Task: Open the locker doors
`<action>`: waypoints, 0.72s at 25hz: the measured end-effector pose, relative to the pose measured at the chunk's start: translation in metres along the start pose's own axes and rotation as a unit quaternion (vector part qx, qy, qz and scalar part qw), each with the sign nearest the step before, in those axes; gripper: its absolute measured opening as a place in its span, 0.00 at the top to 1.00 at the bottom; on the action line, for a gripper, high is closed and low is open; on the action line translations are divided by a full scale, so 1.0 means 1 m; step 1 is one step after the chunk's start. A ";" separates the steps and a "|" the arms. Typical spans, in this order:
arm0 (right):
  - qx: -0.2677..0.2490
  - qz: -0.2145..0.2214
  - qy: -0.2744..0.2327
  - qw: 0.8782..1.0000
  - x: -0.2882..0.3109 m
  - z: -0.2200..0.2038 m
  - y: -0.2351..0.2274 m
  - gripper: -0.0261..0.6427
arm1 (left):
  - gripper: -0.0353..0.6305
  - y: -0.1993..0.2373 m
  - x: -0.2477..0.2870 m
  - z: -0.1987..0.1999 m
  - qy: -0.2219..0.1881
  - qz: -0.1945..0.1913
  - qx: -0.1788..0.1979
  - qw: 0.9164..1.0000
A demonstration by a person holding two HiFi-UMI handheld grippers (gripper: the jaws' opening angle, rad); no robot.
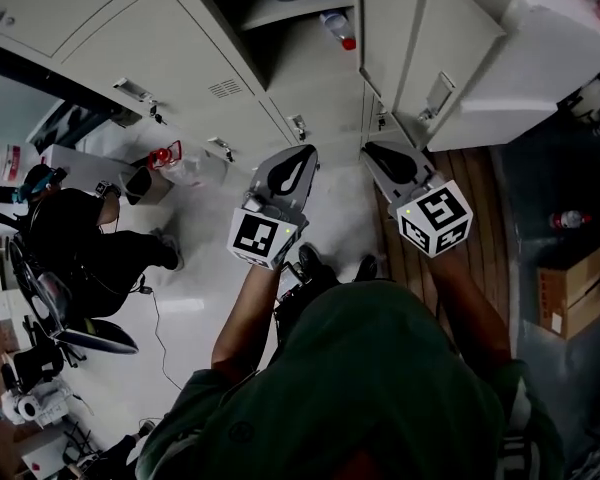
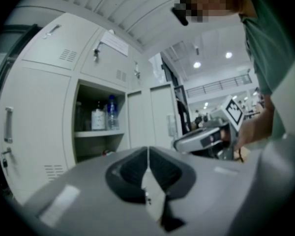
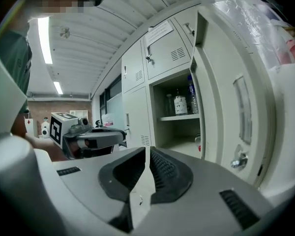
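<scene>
Both hand-held grippers, left (image 1: pixel 302 154) and right (image 1: pixel 372 151), have jaws pressed together, holding nothing, near the lockers (image 1: pixel 180 48). One locker door (image 1: pixel 415 38) stands open. One jar (image 2: pixel 98 119) and one bottle (image 2: pixel 112 113) sit inside.

Locker doors (image 1: pixel 170 48): smooth painted sheet metal, satin off-white. Left gripper (image 2: pixel 148 154) and right gripper (image 3: pixel 147 154): matt grey plastic shells, ribbed black pads (image 3: pixel 163 170). Floor (image 1: pixel 200 298): pale, glossy; boards (image 1: pixel 480 208) along its right edge: wood. Bottle (image 2: pixel 112 113): clear plastic.
</scene>
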State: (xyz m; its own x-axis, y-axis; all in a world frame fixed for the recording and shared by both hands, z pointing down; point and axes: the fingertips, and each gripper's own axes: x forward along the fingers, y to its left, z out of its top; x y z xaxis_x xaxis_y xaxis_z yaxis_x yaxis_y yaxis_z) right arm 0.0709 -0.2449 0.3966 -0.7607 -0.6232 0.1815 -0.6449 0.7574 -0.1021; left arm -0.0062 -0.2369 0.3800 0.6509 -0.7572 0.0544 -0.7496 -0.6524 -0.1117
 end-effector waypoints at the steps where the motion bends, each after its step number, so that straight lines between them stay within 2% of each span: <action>1: 0.001 0.002 0.002 1.000 0.007 -0.002 0.001 0.92 | 0.95 0.008 -0.005 -0.004 0.004 0.006 -0.002 1.000; 12: 0.017 -0.004 0.025 1.000 0.108 -0.040 0.008 0.93 | 0.95 0.103 -0.051 -0.054 0.035 0.062 -0.021 0.997; 18: 0.012 -0.019 0.049 0.999 0.164 -0.083 0.001 0.93 | 0.95 0.146 -0.052 -0.097 0.045 0.066 -0.034 0.996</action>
State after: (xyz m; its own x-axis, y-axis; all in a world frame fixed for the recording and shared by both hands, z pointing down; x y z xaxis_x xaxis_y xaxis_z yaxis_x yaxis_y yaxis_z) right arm -0.0485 -0.3299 0.5076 -0.7256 -0.6282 0.2807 -0.6755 0.7281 -0.1167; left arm -0.1615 -0.2962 0.4568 0.5346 -0.8347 0.1324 -0.8368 -0.5447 -0.0557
